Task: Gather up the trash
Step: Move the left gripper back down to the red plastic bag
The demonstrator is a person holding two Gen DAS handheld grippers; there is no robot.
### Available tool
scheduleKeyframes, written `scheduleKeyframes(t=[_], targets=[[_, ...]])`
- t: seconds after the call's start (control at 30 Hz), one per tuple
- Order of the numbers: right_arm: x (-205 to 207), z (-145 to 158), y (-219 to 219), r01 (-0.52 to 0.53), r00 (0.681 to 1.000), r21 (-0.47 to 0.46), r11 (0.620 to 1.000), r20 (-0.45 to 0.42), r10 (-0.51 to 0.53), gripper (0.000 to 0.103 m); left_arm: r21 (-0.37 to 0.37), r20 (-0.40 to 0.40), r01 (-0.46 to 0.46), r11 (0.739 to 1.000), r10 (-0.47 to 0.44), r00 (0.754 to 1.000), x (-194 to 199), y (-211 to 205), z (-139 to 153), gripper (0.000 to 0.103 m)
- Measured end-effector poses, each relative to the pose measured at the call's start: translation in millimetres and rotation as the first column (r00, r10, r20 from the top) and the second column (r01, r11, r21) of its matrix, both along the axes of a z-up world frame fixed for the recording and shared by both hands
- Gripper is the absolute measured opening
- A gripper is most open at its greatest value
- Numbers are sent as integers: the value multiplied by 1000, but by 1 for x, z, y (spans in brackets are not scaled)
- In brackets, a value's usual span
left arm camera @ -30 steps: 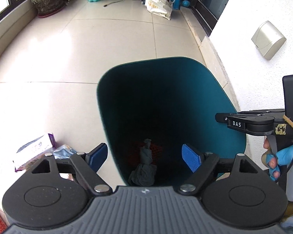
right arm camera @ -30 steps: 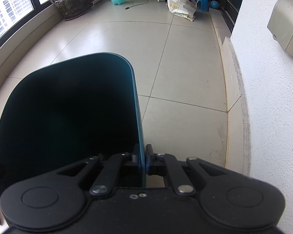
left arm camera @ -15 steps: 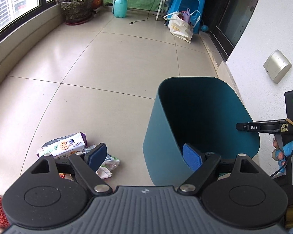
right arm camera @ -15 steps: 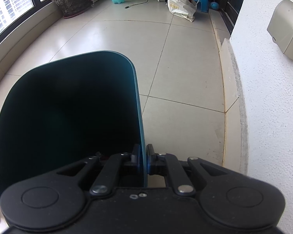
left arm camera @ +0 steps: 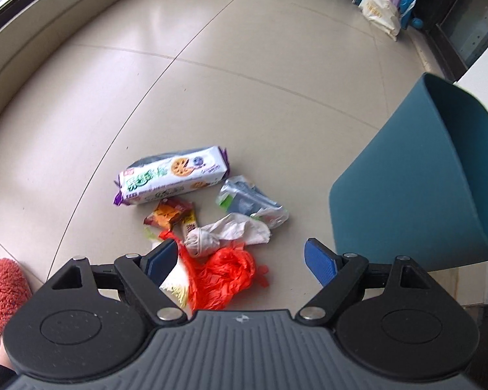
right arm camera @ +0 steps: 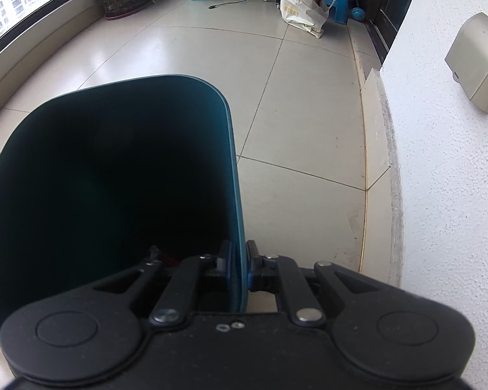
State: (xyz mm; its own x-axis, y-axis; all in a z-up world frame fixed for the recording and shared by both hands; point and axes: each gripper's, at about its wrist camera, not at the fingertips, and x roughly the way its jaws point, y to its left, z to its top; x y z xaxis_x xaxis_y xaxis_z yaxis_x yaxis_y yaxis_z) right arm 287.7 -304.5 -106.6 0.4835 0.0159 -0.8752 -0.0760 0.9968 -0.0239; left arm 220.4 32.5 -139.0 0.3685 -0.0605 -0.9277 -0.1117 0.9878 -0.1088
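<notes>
**Left gripper swung from bin to trash pile**

Left gripper (left arm camera: 240, 260), spread and empty, has left the teal bin (left arm camera: 416, 201), now on its right; red plastic bag (left arm camera: 224, 273) lies between its fingers. Right gripper (right arm camera: 239, 268) still pinches the bin rim. Next pickup looks imminent.

Tiled floor (left arm camera: 260, 74) bears biscuit packet (left arm camera: 174, 175), wrappers, perhaps tissue (left arm camera: 234, 230).
</notes>
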Motion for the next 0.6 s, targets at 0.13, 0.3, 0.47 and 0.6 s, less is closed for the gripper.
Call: scheduleKeyframes(t=[0.13,0.3,0.47,0.6], targets=[[0,-1,4,-11,1000,-22,1000,0,11,9,23,-87,-25,999,27,996,-5,9,-46,85],[0,-1,11,-20,1000,-38,999,1,21,10,28,-129,-7,1000,10,992,-5,-3,-79,85],[-1,-1,11,-22,1000,-33,999,-2,22,10,57,-139,108,993,-99,985,4,-33,-98,85],[0,-1,9,-23,1000,-28,999,-5,23,11,82,-179,171,982,-154,972,10,-41,-124,85]])
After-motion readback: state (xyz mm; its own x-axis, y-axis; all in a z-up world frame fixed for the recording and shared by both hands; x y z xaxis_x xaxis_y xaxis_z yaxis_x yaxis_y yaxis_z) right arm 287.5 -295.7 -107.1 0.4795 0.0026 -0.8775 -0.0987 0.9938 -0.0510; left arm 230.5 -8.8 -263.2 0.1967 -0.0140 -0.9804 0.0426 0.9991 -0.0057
